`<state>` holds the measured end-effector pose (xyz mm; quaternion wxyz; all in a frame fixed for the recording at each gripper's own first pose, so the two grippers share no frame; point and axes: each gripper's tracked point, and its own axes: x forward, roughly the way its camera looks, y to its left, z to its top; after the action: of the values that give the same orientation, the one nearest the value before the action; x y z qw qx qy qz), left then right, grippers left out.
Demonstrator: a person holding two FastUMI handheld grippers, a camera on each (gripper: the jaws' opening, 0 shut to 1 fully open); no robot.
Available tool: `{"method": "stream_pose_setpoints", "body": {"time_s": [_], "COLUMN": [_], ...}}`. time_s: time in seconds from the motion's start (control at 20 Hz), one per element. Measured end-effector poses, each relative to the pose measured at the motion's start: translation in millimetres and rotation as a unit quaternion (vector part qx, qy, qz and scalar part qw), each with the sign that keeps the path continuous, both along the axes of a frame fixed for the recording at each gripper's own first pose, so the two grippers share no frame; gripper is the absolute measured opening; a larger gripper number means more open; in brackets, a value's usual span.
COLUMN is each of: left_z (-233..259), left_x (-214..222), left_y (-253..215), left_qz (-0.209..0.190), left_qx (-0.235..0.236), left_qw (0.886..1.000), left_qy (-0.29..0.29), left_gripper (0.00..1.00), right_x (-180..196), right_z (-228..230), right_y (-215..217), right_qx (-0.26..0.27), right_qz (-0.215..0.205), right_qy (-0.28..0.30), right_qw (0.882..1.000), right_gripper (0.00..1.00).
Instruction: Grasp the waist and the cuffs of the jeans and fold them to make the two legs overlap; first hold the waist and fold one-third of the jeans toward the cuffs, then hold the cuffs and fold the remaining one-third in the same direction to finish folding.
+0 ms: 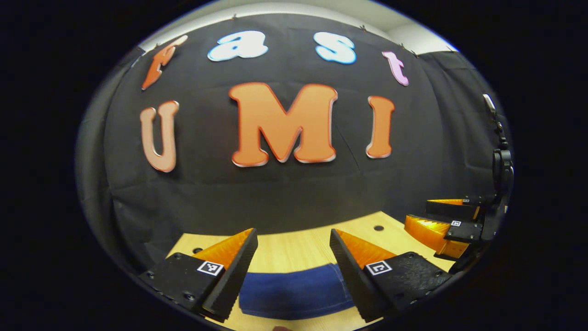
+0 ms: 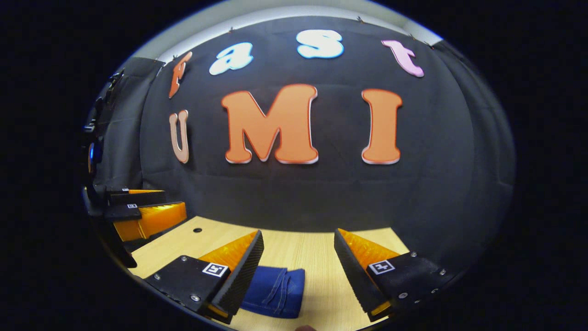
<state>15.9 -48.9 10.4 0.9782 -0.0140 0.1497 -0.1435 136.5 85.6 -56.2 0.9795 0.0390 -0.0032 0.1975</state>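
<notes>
Already the jeans (image 1: 294,294) lie as a compact folded bundle on the worktop (image 1: 298,250), just below and ahead of the left hand-held gripper (image 1: 294,271) and the right hand-held gripper (image 2: 298,271), both released and holding nothing. Lowering either could snag a layer and pull the fold open.

1. The desk (image 2: 312,250) is bare wood past the folded jeans (image 2: 275,289), as far as the black cloth wall (image 2: 298,197).
2. The wall blocks the far side.
3. The jeans lie low and flat on the near desk.
4. The left gripper (image 2: 147,209) and the right gripper (image 1: 443,220) hang apart above the desk, with room between them.
</notes>
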Motion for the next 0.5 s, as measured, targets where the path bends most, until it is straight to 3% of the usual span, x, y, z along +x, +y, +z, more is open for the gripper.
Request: {"method": "stream_pose_setpoints", "body": {"time_s": [0.3, 0.5], "left_z": [59.3, 68.1], "left_x": [2.7, -1.4], "left_y": [88.5, 134.6], "left_qz": [0.072, 0.099], "left_qx": [-0.011, -0.011], "left_qw": [0.993, 0.989], "left_qy": [-0.088, -0.106], "left_gripper": [0.96, 0.96], "right_x": [-9.1, -15.7], "right_z": [49.8, 59.6], "right_y": [6.3, 9.3], "right_qx": [-0.003, -0.005], "right_qz": [-0.024, -0.033], "right_qy": [-0.074, -0.093], "right_qw": [0.997, 0.995], "right_gripper": [0.95, 0.95]}}
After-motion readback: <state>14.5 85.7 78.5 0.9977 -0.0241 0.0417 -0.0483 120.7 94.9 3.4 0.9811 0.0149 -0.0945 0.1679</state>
